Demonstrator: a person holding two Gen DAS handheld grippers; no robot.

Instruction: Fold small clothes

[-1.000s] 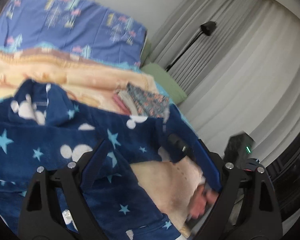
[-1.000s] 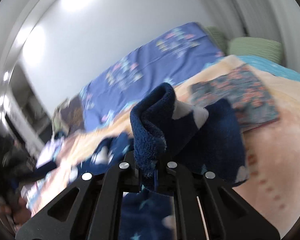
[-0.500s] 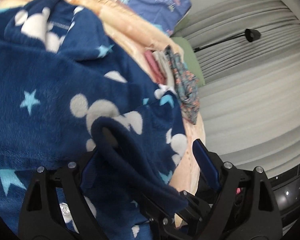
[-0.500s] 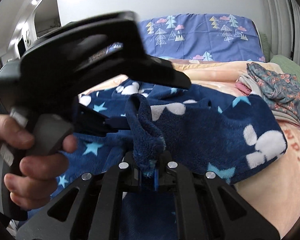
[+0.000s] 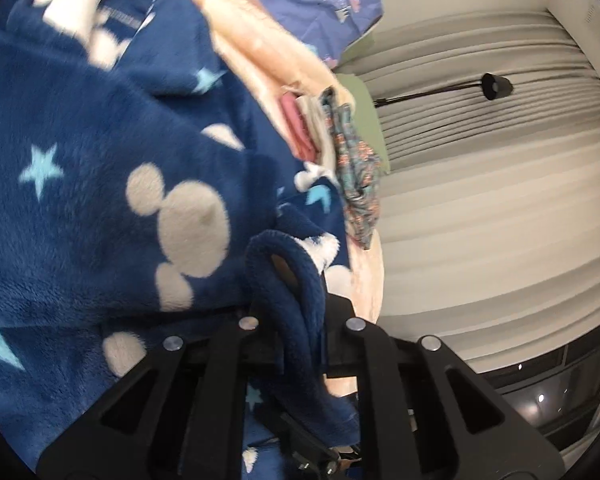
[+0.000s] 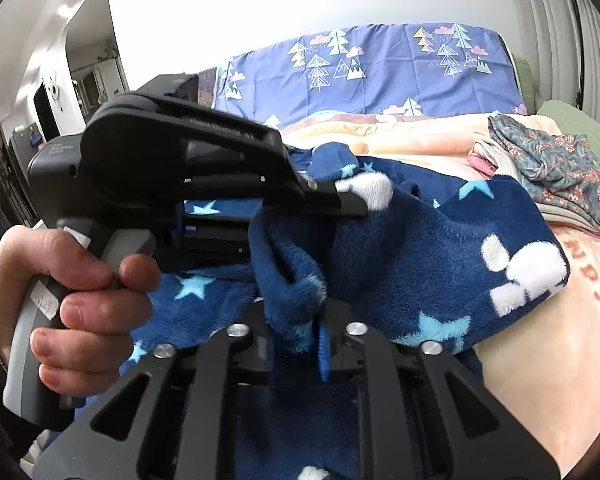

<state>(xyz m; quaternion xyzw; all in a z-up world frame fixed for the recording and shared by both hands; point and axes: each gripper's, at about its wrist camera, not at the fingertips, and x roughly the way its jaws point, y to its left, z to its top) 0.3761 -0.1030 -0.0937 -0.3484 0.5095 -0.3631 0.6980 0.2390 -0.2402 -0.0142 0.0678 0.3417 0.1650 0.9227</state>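
Both grippers are clamped on the navy fleece garment (image 6: 440,248), which lies spread on the bed (image 6: 540,360) over a peach blanket. The right gripper (image 6: 300,320) has its fingers narrowed on a bunched fold of fleece at the near edge; the left gripper (image 5: 296,320) likewise pinches a thick rolled hem. In the right view the person's left hand (image 6: 60,292) squeezes its handle just beside the same fold. The two grips look very close together, so the cloth between them may sag and the fold come out crooked. The plush fleece could also slip free, or drag into the folded pile (image 6: 556,168) just beside it.
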